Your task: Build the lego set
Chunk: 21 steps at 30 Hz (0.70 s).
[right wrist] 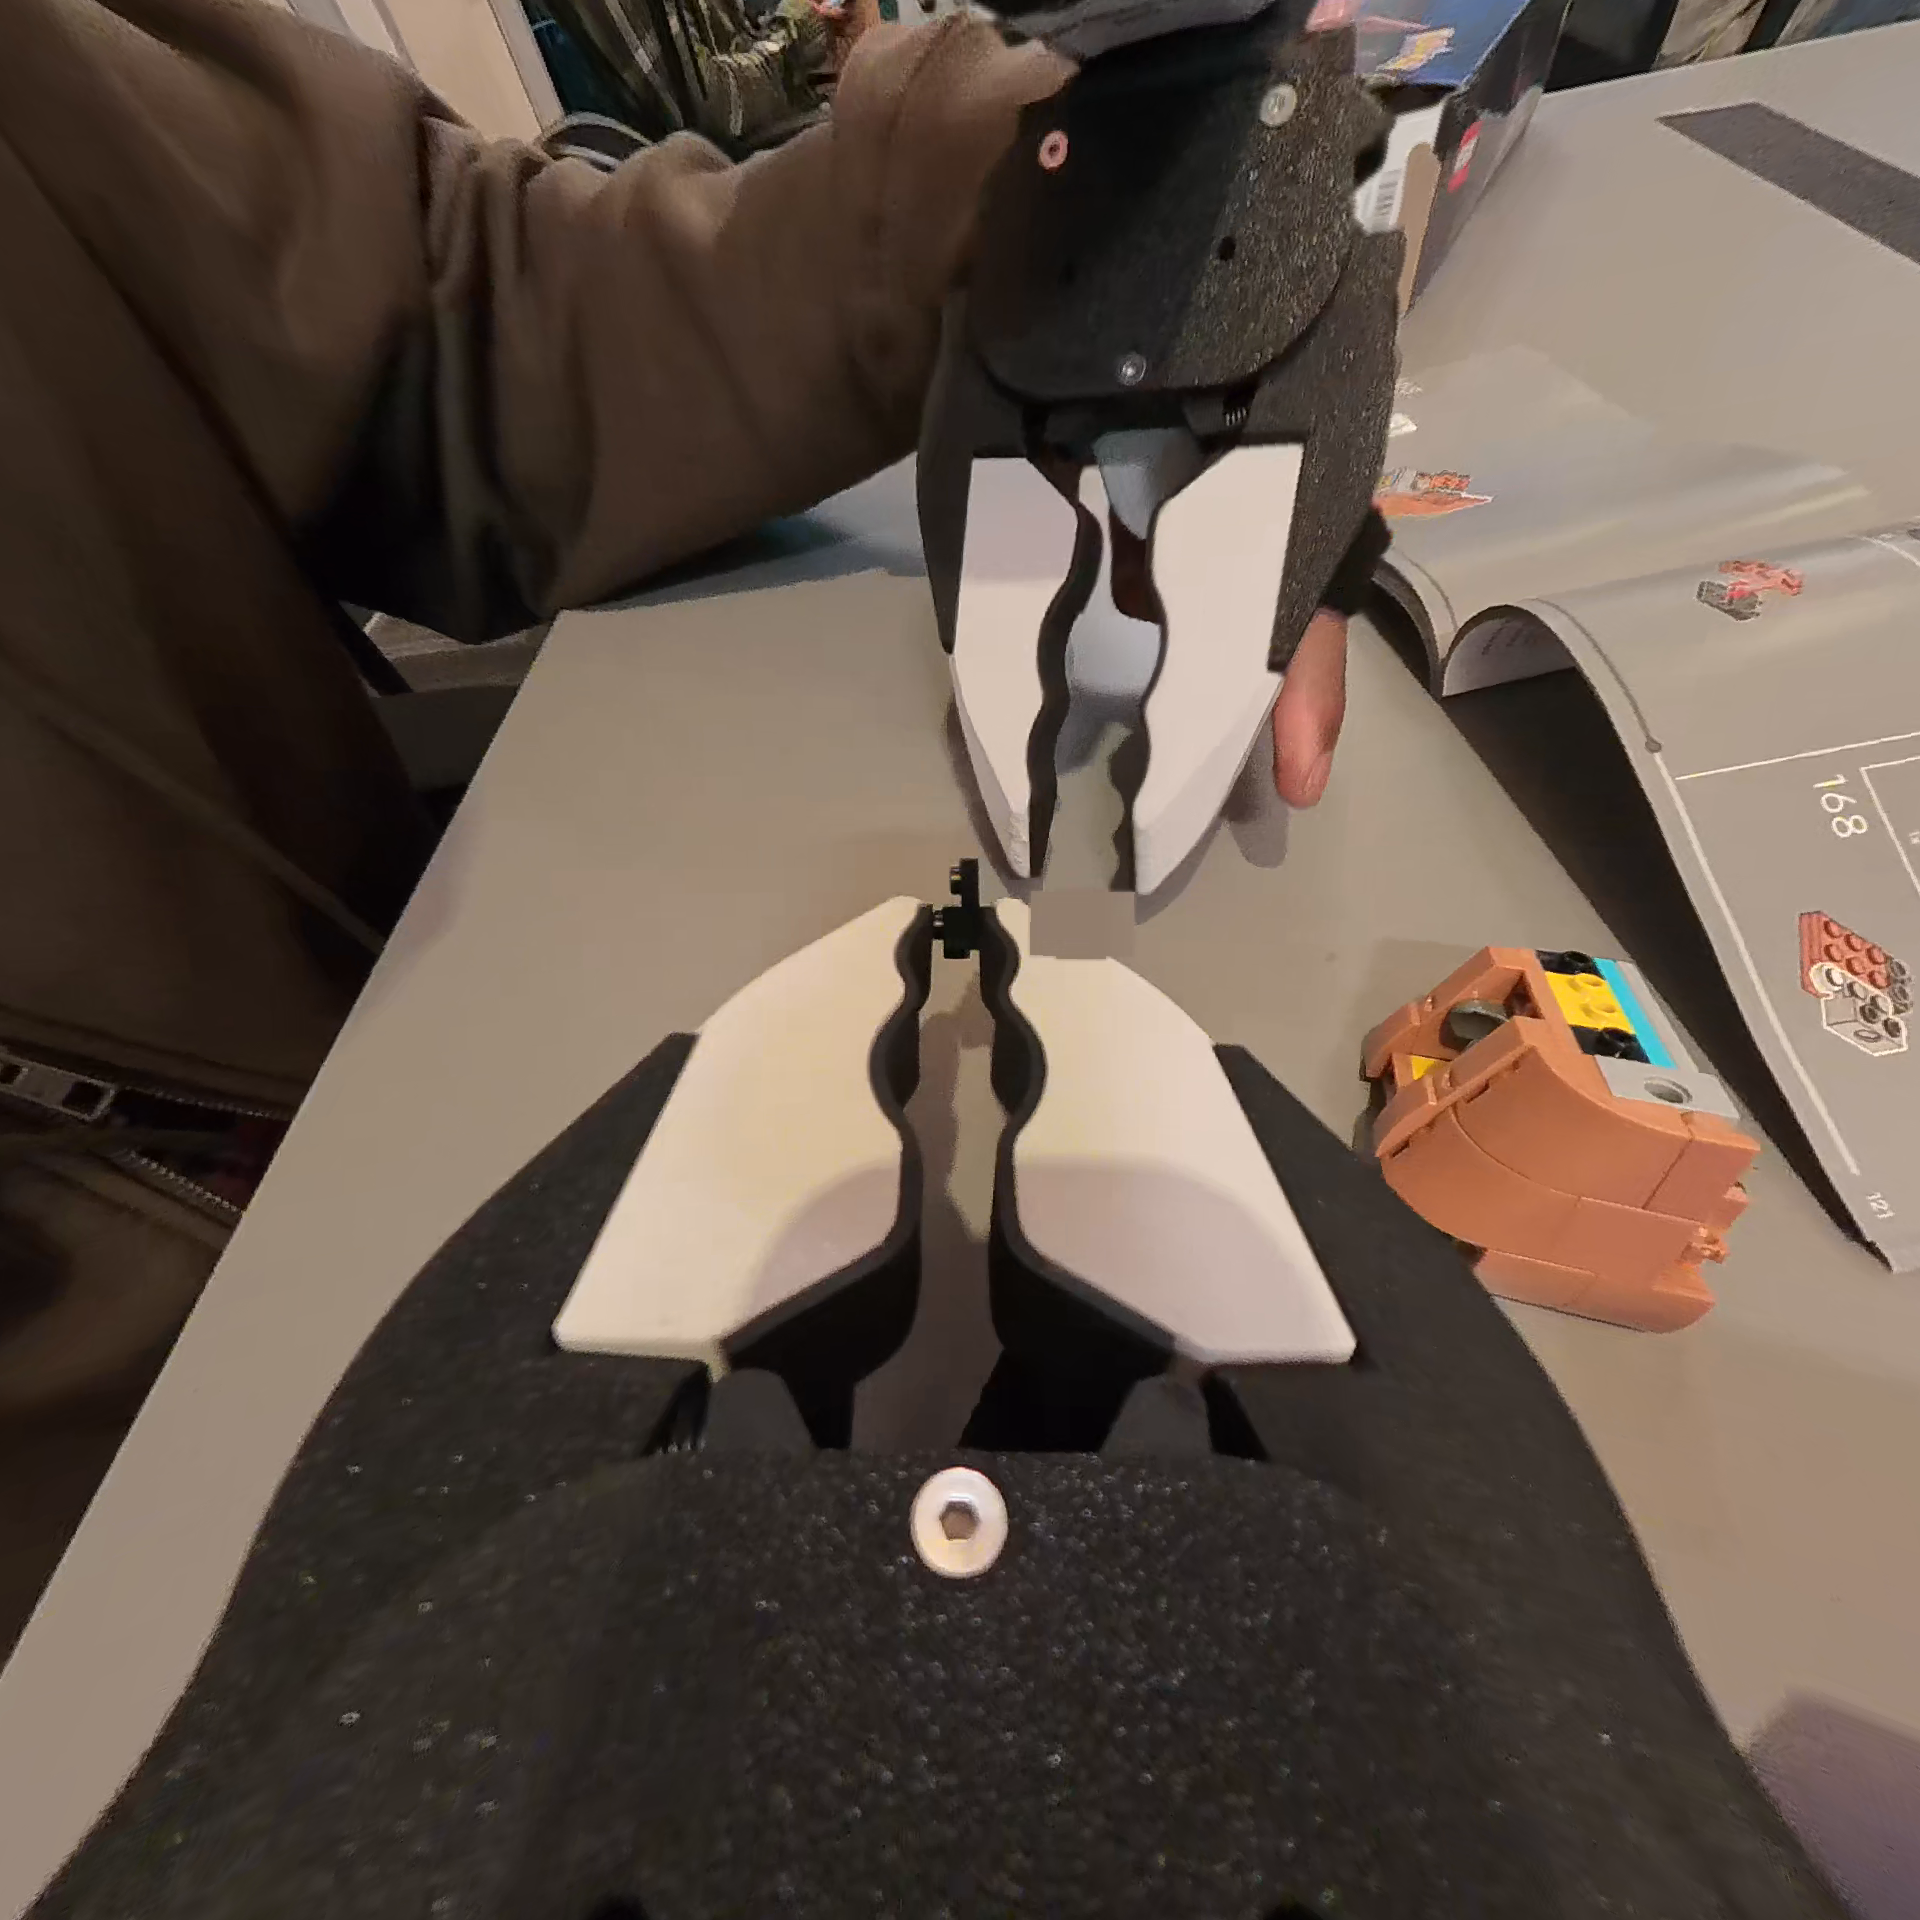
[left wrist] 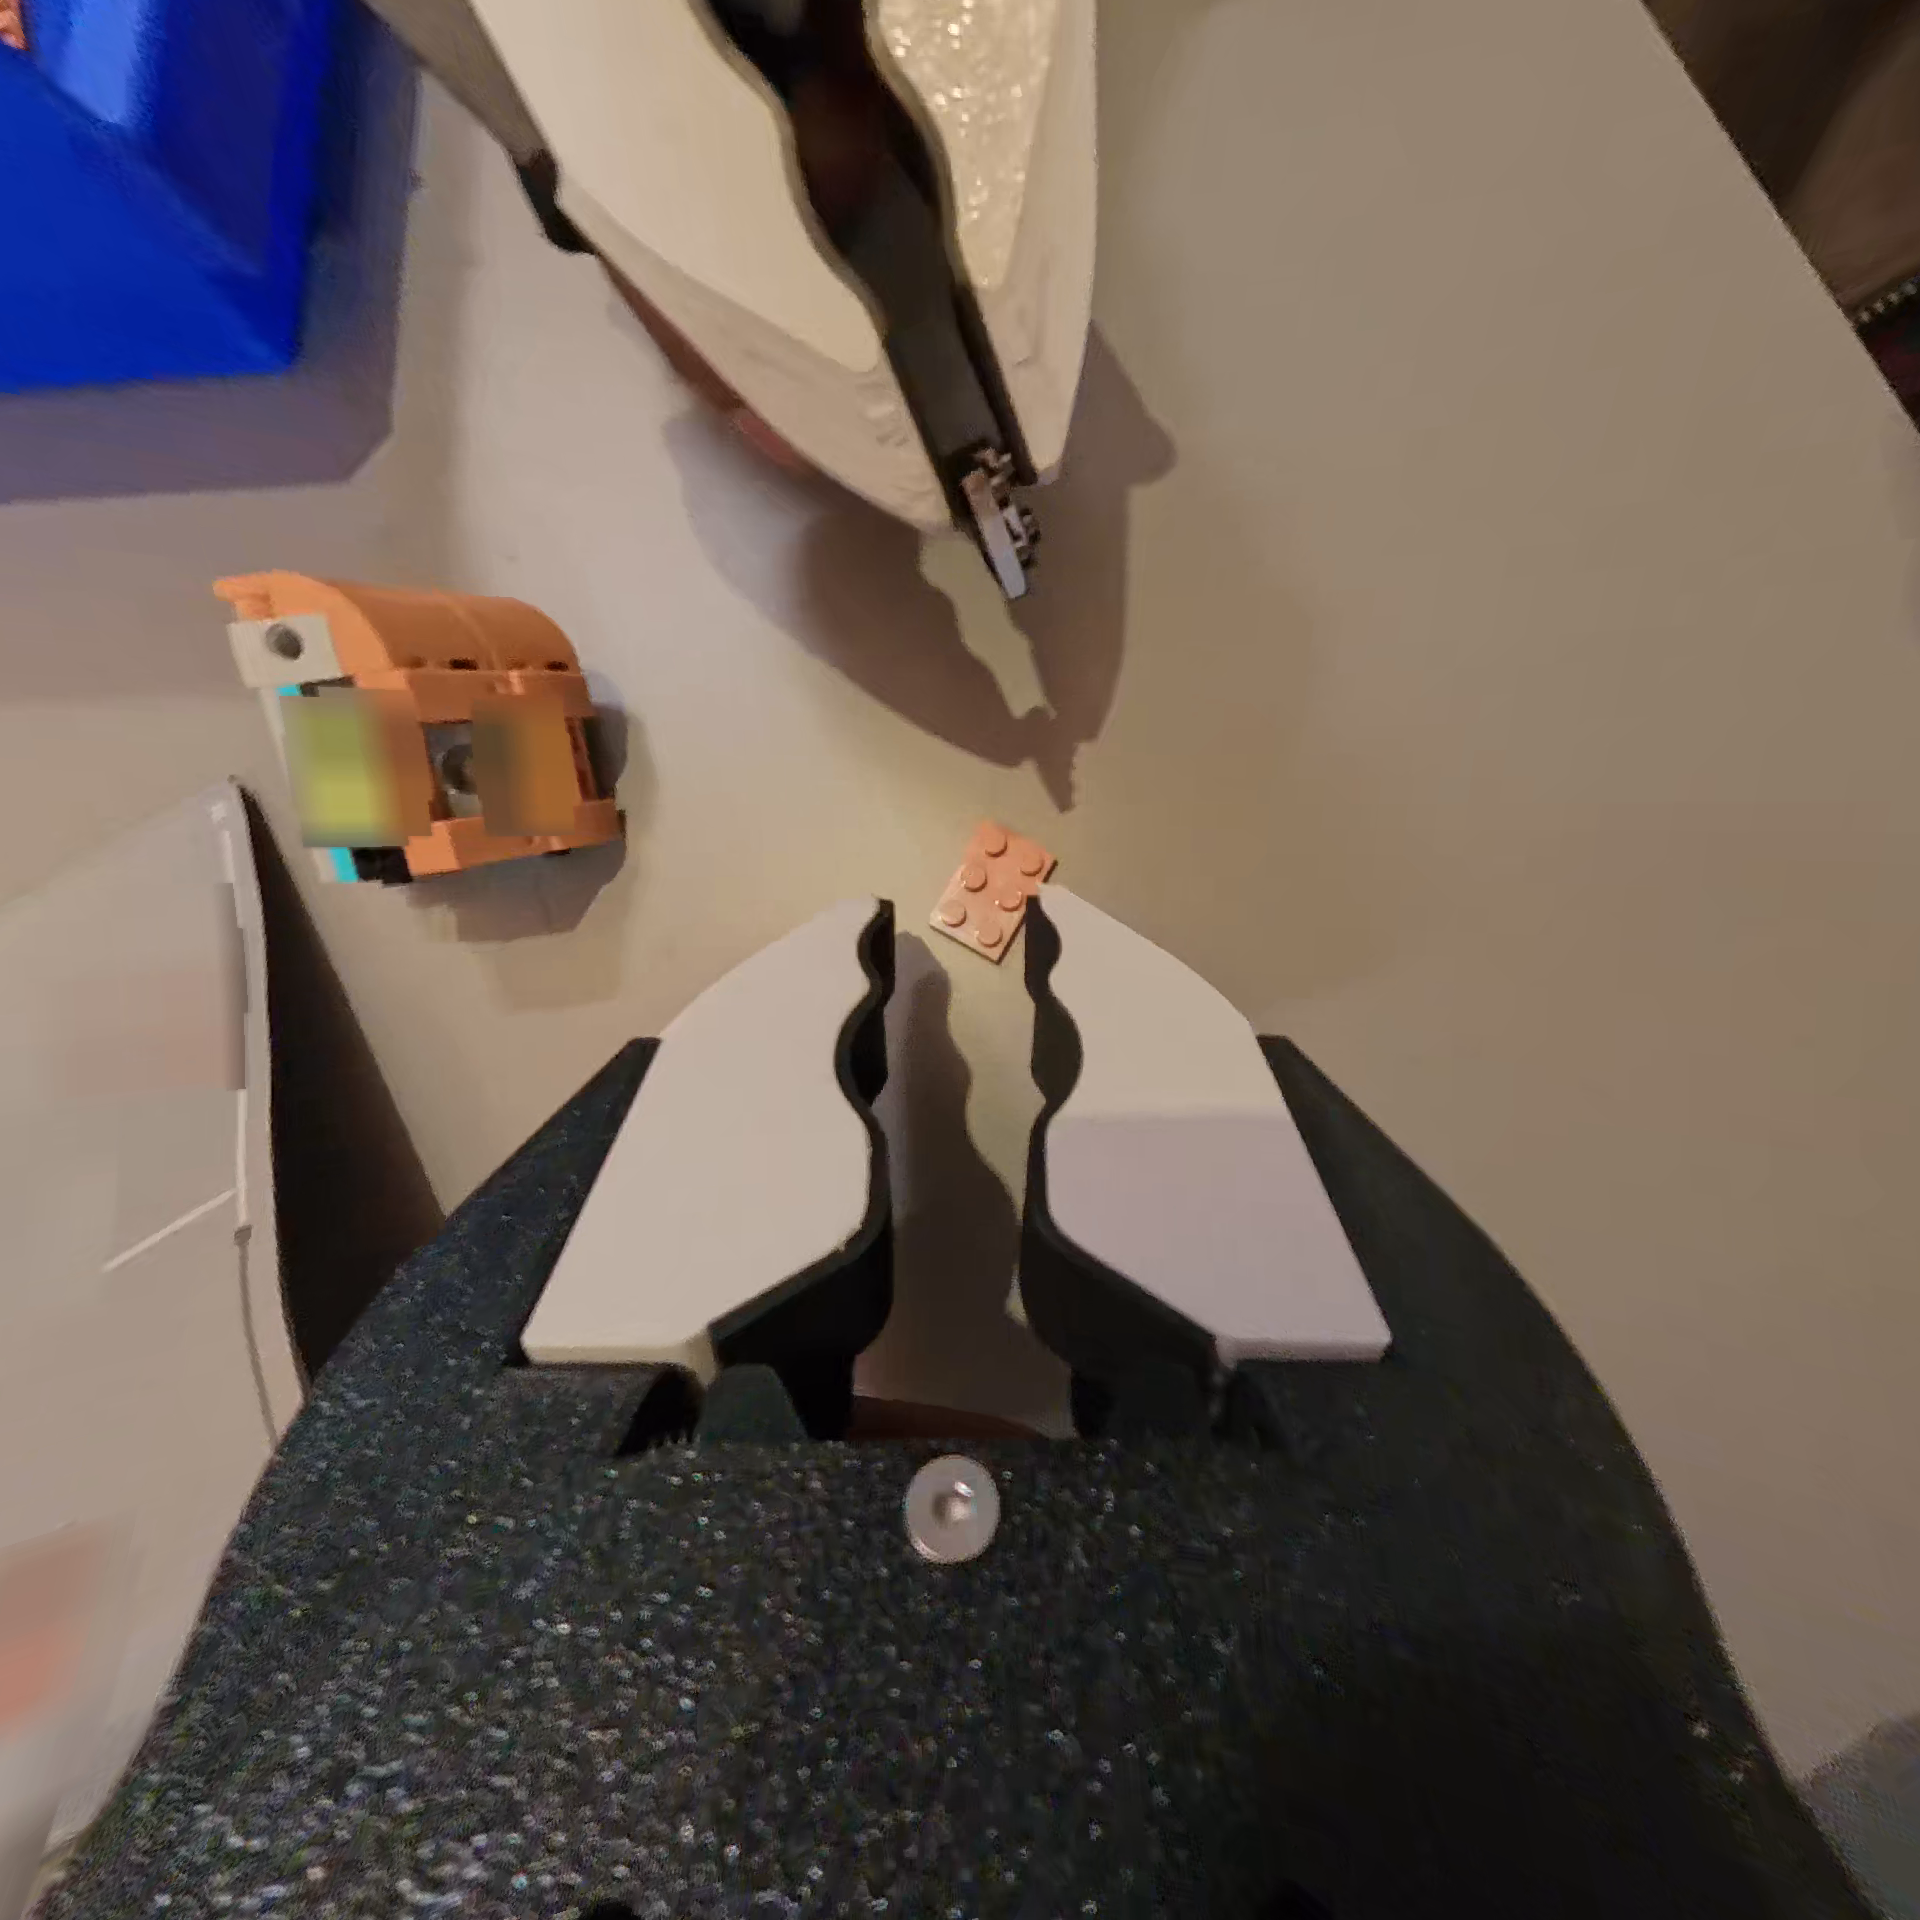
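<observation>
Two grippers show: the left gripper (left wrist: pixel 961 914) and the right gripper (right wrist: pixel 961 914). There is one small dark piece (right wrist: pixel 956 914), one orange plate (left wrist: pixel 992 891) and one orange lego assembly (right wrist: pixel 1548 1132). One open instruction booklet (right wrist: pixel 1756 790) and one blue box (left wrist: pixel 145 187) lie on one table (right wrist: pixel 675 790)

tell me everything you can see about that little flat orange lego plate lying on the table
The small orange plate is a thin, flat, glossy plastic piece with six round studs in two rows of three, studs facing up. It lies flat and loose on the pale table, turned at an angle, just ahead of the left gripper, whose jaws stand open with one tip overlapping its corner; whether they touch cannot be told. Nothing grips it. The brown partial build sits apart. In the right wrist view a blurred patch covers its spot.
</observation>
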Each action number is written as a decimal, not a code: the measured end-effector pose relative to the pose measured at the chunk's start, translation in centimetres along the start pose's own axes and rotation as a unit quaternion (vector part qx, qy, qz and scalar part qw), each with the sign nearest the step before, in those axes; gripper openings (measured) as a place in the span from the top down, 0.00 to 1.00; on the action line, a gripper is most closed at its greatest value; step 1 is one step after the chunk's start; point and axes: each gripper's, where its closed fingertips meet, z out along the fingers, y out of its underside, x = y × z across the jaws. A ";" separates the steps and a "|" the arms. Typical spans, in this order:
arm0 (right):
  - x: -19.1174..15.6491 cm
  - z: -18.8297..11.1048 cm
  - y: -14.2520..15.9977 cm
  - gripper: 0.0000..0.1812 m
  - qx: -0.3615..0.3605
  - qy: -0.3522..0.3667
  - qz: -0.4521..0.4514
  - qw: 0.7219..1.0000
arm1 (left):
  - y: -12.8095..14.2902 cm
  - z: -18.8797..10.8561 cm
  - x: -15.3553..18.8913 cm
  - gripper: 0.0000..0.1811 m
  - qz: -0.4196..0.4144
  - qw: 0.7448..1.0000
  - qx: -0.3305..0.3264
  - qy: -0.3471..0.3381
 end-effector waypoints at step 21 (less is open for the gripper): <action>0.8 0.1 0.5 0.95 -0.003 -0.035 0.192 0.981 | -3.9 -2.5 -0.5 0.91 0.135 0.978 0.000 -0.158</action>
